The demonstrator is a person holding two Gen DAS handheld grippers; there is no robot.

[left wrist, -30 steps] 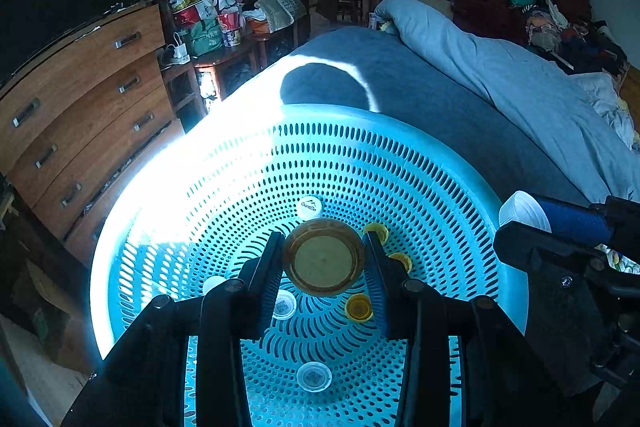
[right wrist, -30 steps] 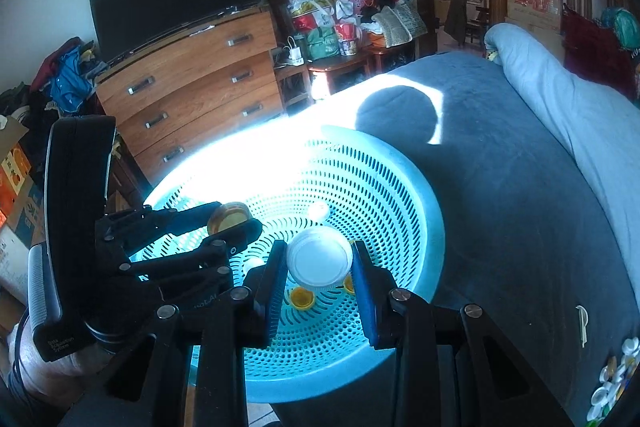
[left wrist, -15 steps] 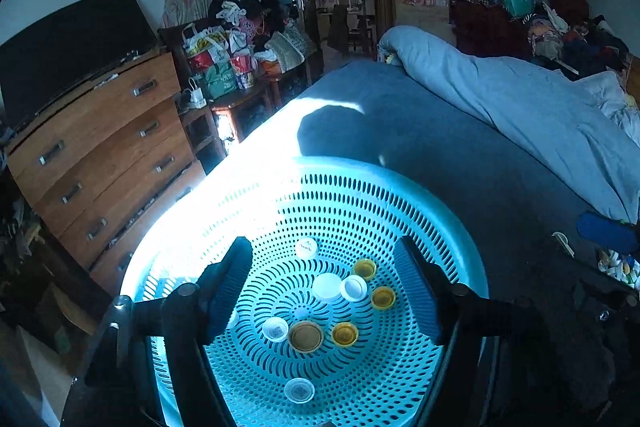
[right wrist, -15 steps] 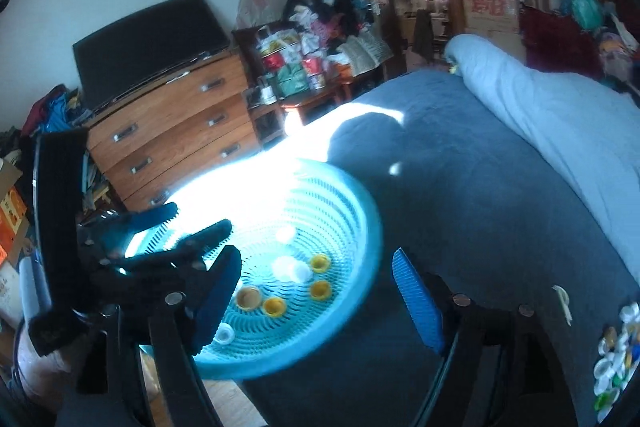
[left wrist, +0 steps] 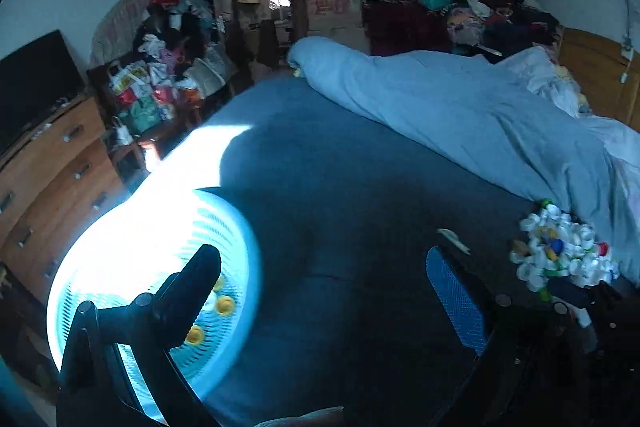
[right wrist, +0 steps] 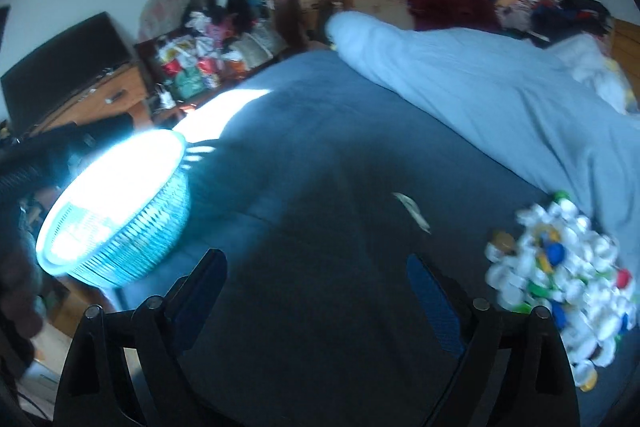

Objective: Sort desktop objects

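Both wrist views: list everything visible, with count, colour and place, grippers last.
basket: one, turquoise, perforated, bed's left edge, sunlit.
caps in basket: three yellow show, others hidden.
cap pile: many, mostly white, some blue, yellow, green, red; on bed at right.
paper scrap: one, pale, mid-bed.
bed cover: dark blue.
duvet: light blue, far side.
dresser: wooden, left.
television: black, on dresser.
left gripper: black, blue pads, jaws open, empty.
right gripper: same, jaws open, empty.

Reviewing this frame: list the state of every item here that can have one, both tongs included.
Left tongs: open, empty.
Right tongs: open, empty.
Blue perforated basket: upright on the bed, a few yellow caps inside.
Pile of bottle caps: heaped loose on the bed, beside the quilt.
Quilt: bunched along the bed.
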